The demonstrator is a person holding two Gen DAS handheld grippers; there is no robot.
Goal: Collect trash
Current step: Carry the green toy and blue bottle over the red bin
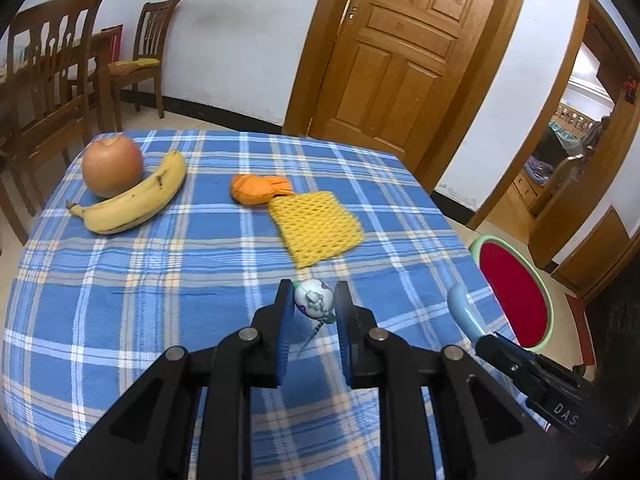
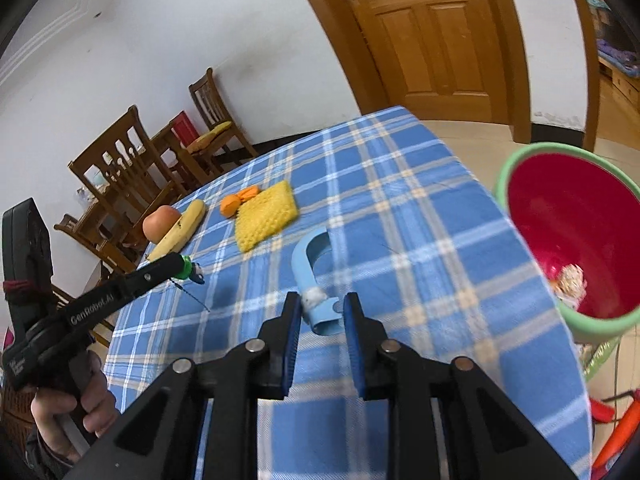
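Note:
My left gripper (image 1: 314,300) is shut on a small crumpled white and purple wrapper (image 1: 314,299) with a dangling twisted string, held just above the blue plaid tablecloth (image 1: 160,280). My right gripper (image 2: 322,312) is shut on a curved light blue plastic piece (image 2: 308,264) with a white tuft on it; this piece also shows in the left wrist view (image 1: 464,310). A red bin with a green rim (image 2: 576,236) stands off the table's right edge with some trash at its bottom. A yellow foam fruit net (image 1: 316,226) and an orange crumpled bag (image 1: 260,189) lie mid-table.
An apple (image 1: 112,166) and a banana (image 1: 136,198) lie at the table's far left. Wooden chairs (image 1: 48,80) stand beyond the left side. A wooden door (image 1: 400,52) is behind the table. Orange items (image 2: 616,428) lie on the floor under the bin.

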